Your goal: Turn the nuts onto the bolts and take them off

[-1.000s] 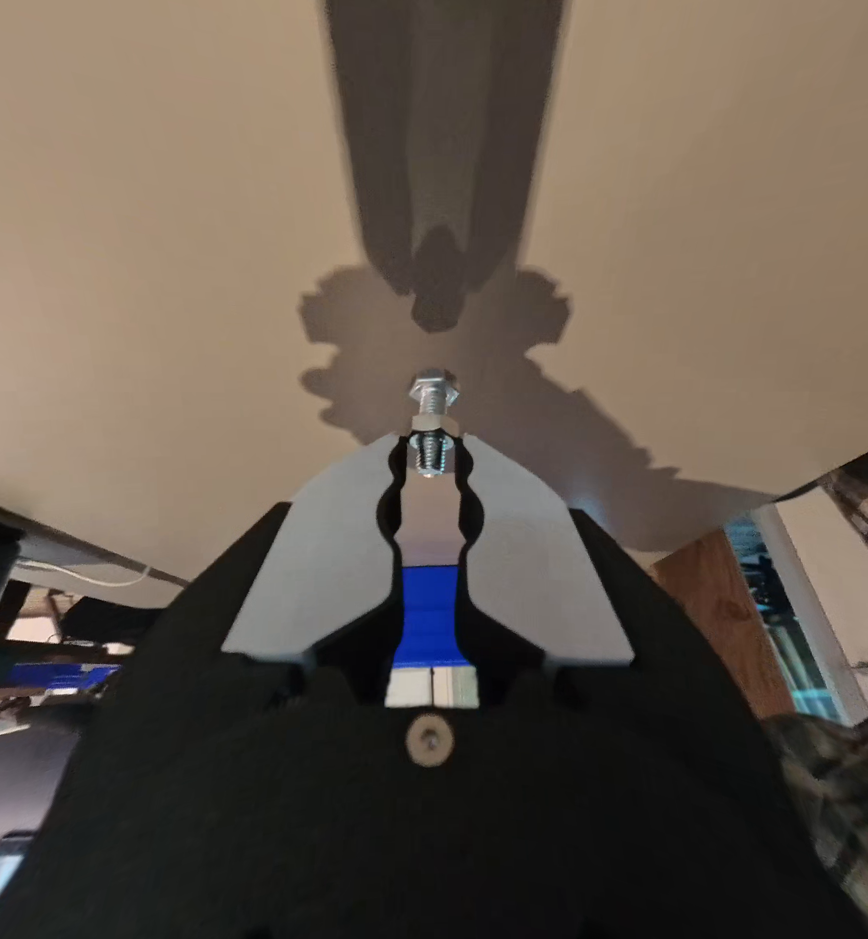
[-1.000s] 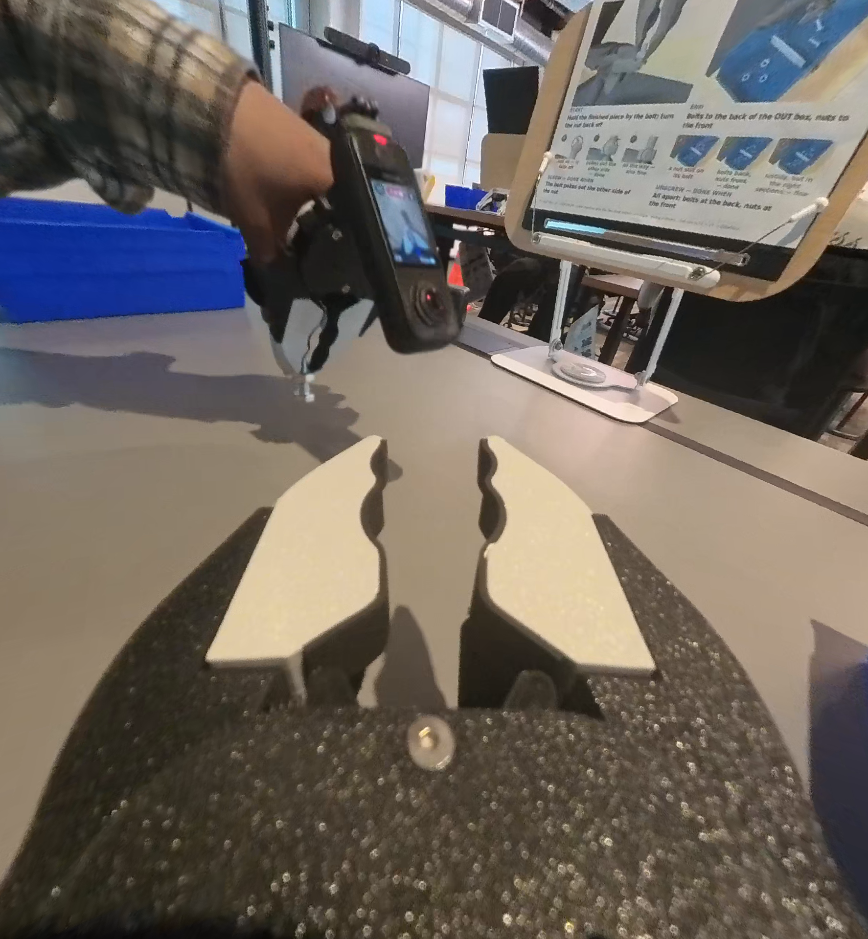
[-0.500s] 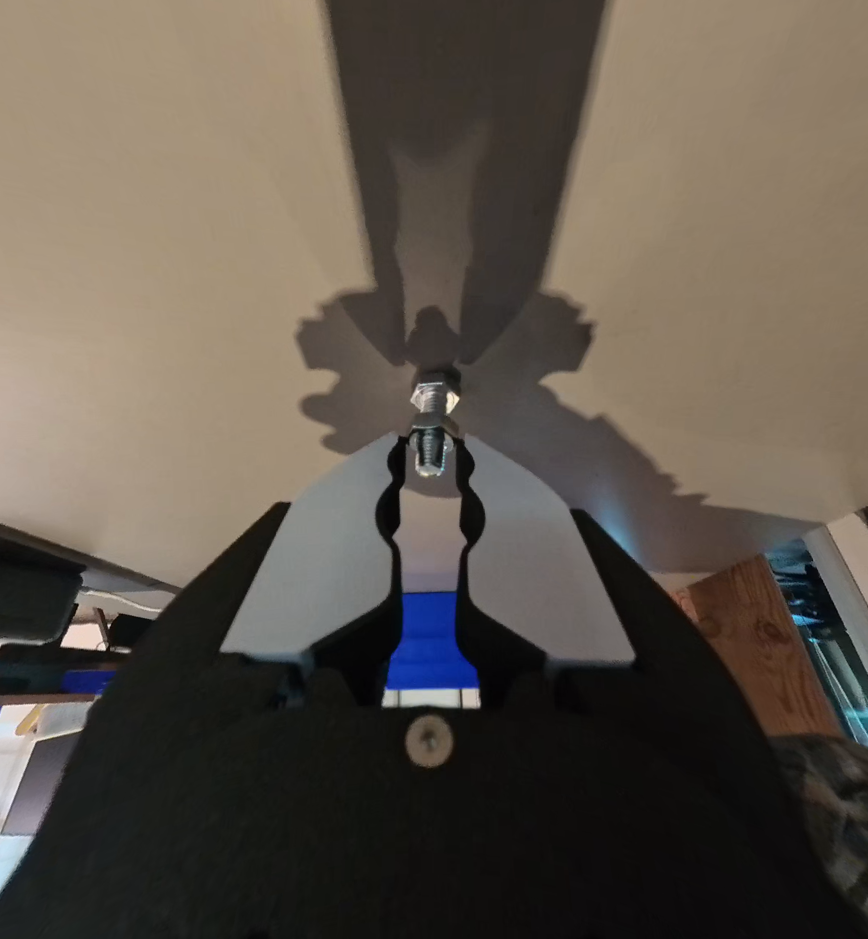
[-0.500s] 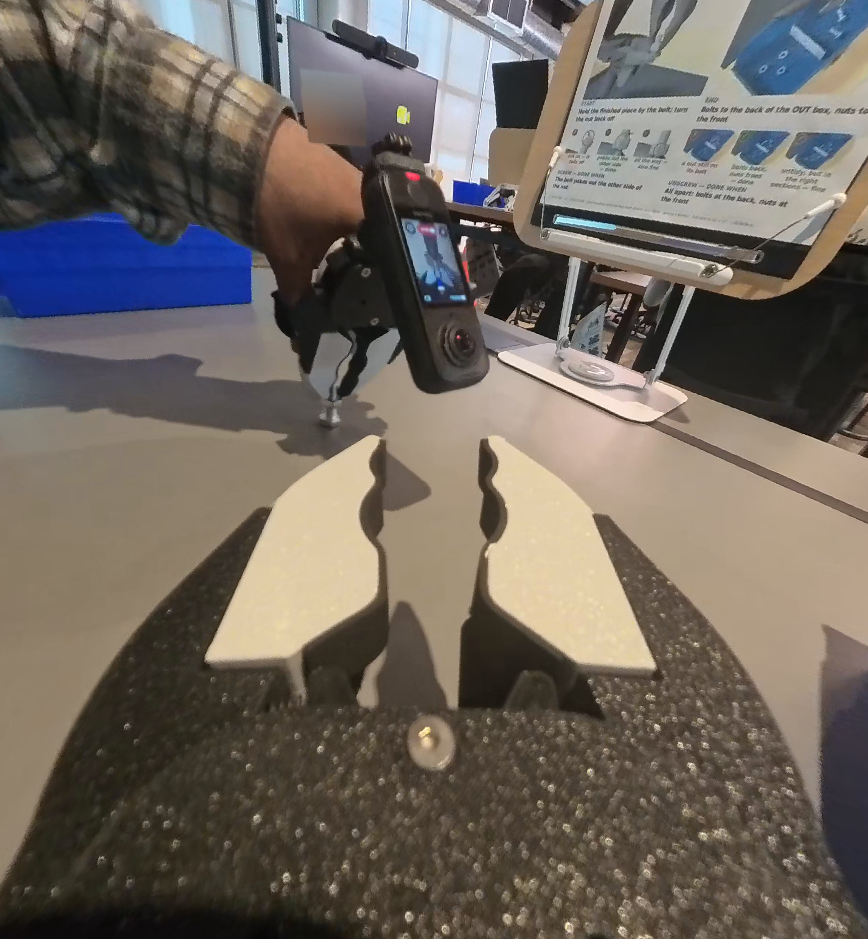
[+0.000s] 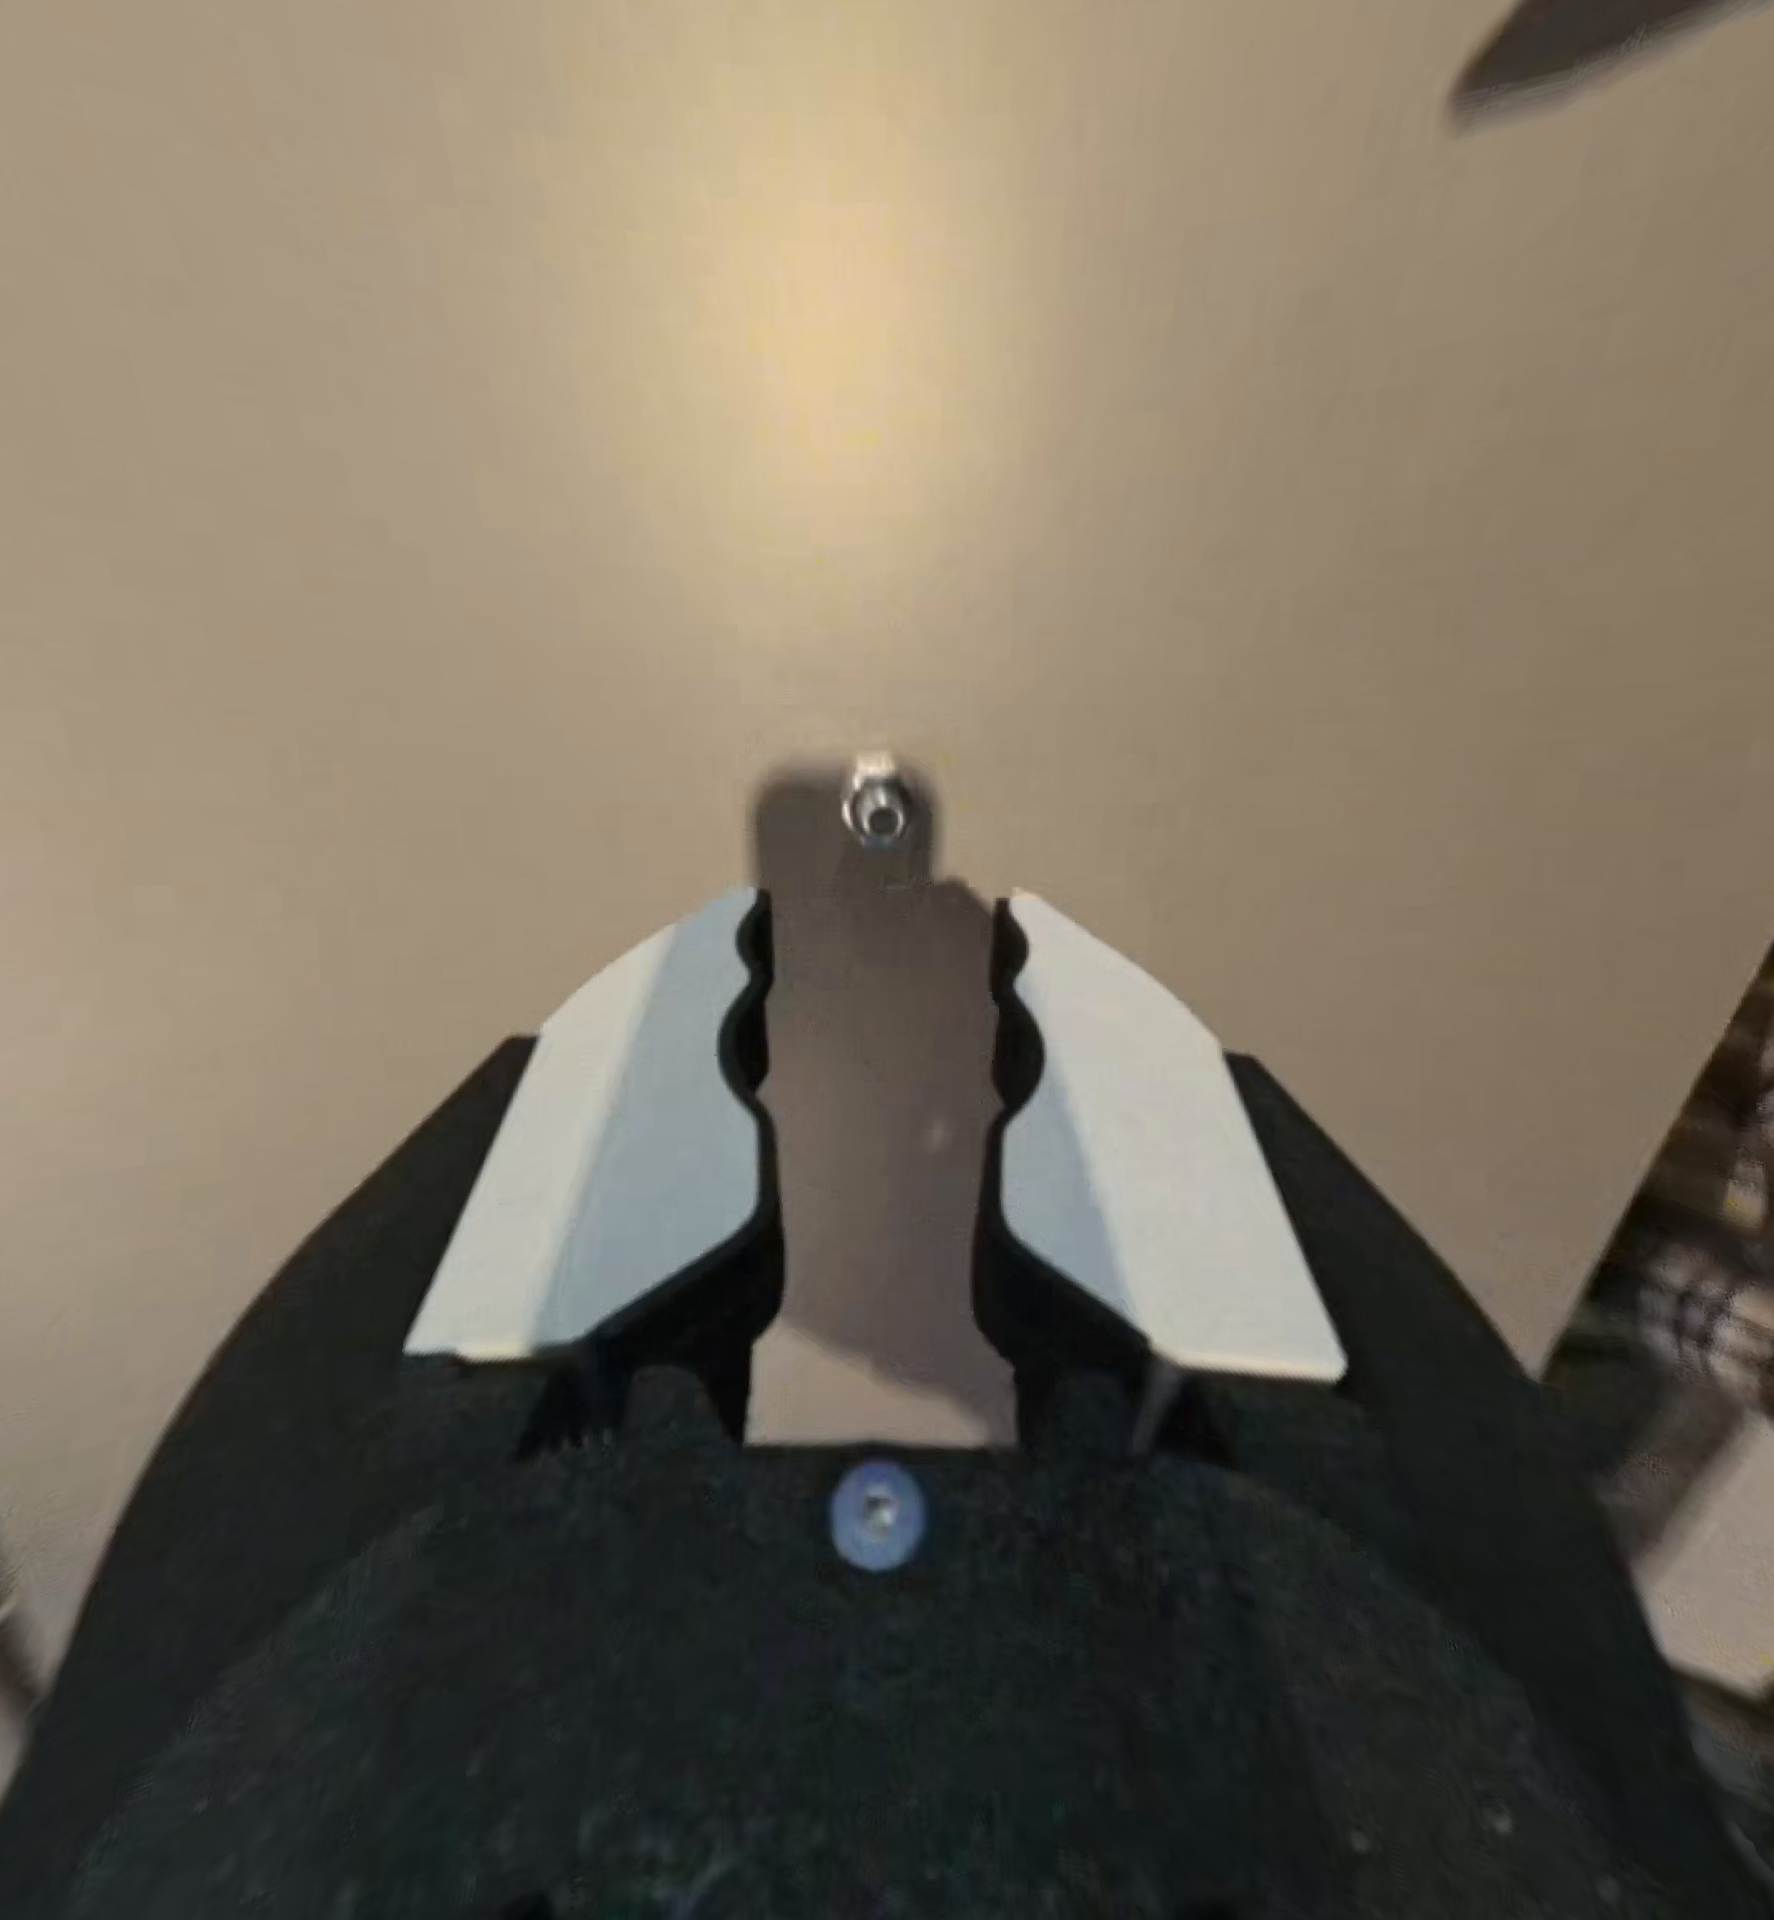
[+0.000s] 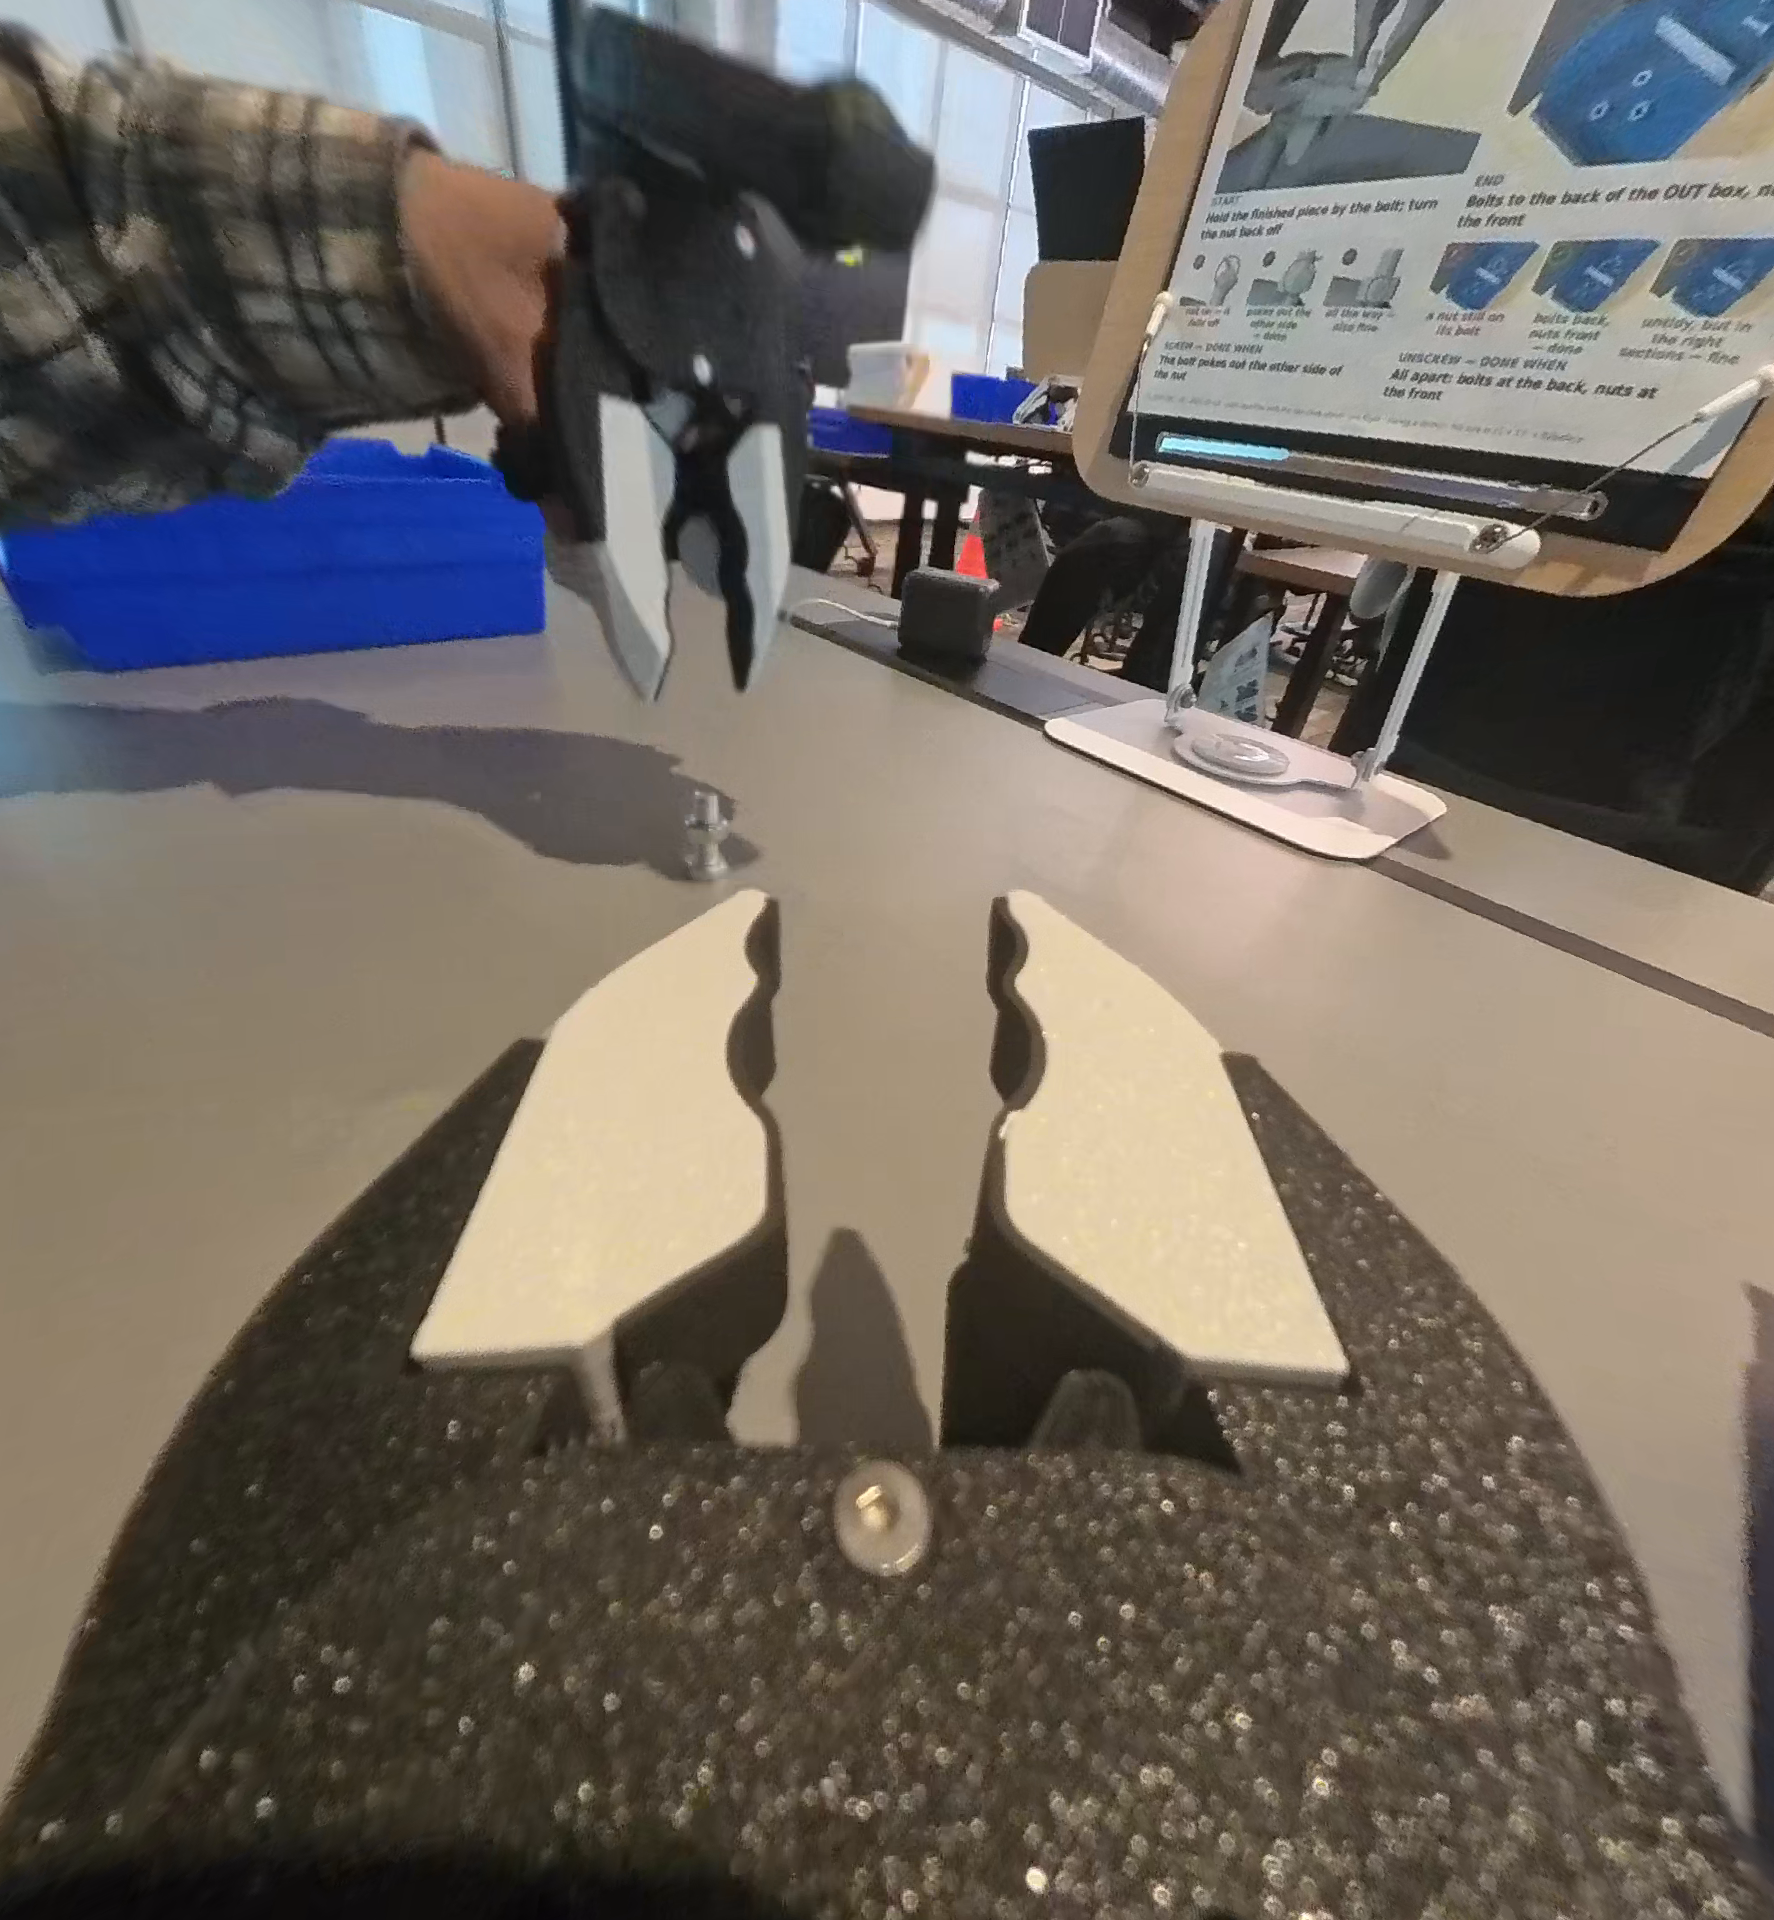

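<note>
— What did each claw look like?
— The left claw (image 5: 878, 904) had pale grey fingers (image 5: 644, 1132) with wavy black inner edges on a black body, one round screw (image 5: 875, 1541) at centre. The right claw (image 6: 883, 914) matched, its body speckled.
— And the person?
— A brown-and-cream plaid sleeve (image 6: 166, 281).

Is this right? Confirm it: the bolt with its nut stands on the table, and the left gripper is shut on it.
Not quite. The bolt with its nut does stand on the table, but the left gripper is open and lifted clear above it, as the right wrist view shows.
</note>
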A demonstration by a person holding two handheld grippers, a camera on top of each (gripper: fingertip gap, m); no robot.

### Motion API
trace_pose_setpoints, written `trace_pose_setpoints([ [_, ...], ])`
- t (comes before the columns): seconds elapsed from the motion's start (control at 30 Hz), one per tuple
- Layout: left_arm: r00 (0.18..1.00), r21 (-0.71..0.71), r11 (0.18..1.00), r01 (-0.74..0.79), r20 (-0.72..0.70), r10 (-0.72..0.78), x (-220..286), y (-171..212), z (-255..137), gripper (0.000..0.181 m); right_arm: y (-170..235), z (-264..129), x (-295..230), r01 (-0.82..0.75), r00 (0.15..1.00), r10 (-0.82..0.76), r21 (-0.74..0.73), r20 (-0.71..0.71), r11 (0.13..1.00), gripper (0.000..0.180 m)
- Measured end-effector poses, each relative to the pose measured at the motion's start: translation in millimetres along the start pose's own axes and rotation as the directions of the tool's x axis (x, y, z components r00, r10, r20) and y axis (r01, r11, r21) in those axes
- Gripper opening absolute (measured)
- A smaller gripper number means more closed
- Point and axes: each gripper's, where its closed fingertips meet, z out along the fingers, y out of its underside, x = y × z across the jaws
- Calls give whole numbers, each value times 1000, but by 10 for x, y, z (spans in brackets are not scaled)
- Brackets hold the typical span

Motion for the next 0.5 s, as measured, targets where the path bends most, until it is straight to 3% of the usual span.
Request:
trace_pose_setpoints([
  [0.03, 1000, 140, 990, 16, 1, -17, -11, -46, -94, 41, 5, 7, -11, -4, 1000, 4, -2, 7, 1000, 38],
  [0.1, 999, 425, 904, 46, 4, -53, -47, -114, -297, 47, 24, 26, -34, -6, 1000, 6, -12, 17, 1000, 39],
  [0.17, 995, 663, 745, 77, -9, -95, -70, -112, -484, 51, 36, 42, -47, -1, 1000, 1, -20, 21, 1000, 39],
  [0.23, 990, 804, 585, 102, -26, -137, -92, -20, -585, 57, 56, 63, -46, 0, 1000, 1, -34, 20, 999, 39],
  [0.37, 979, 918, 375, 130, -58, -197, -111, 223, -560, 66, 55, 201, -67, -24, 998, 28, -65, 58, 998, 40],
  [0.5, 968, 958, 237, 161, -106, -229, -122, 413, -513, 69, -18, 517, -250, 9, 980, 20, -142, 199, 990, 36],
])
